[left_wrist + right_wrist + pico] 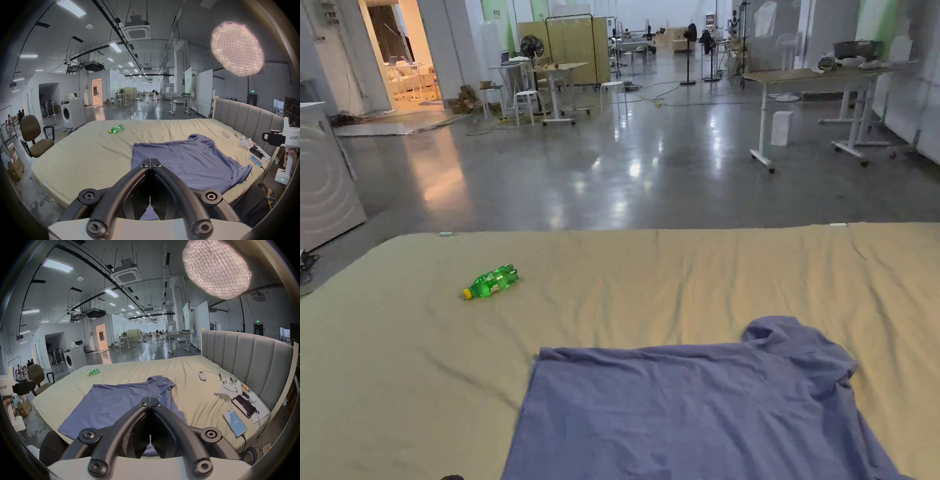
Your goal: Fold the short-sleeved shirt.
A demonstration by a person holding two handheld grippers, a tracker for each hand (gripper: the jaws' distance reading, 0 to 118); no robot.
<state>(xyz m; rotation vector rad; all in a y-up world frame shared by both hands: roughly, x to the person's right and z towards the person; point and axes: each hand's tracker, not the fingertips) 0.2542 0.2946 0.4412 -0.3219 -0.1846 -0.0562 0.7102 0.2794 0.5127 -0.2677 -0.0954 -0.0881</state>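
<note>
A blue short-sleeved shirt (700, 412) lies spread flat on the beige bed sheet (650, 275), its collar end toward the right and its hem toward the left. One sleeve points to the far side. In the left gripper view my left gripper (150, 160) is held above the shirt (181, 160) near the bed's front edge, jaws closed together with nothing between them. In the right gripper view my right gripper (149, 400) hovers over the shirt (123, 404) the same way, jaws closed and empty. The right gripper's white body (287, 146) appears at the far right of the left gripper view.
A green plastic bottle (490, 282) lies on the sheet at the far left. Near the grey headboard (243, 356) rest a remote (202, 375), a white game controller (231, 385) and two phones (234, 422). A brown office chair (32, 138) and a washing machine (73, 112) stand beside the bed.
</note>
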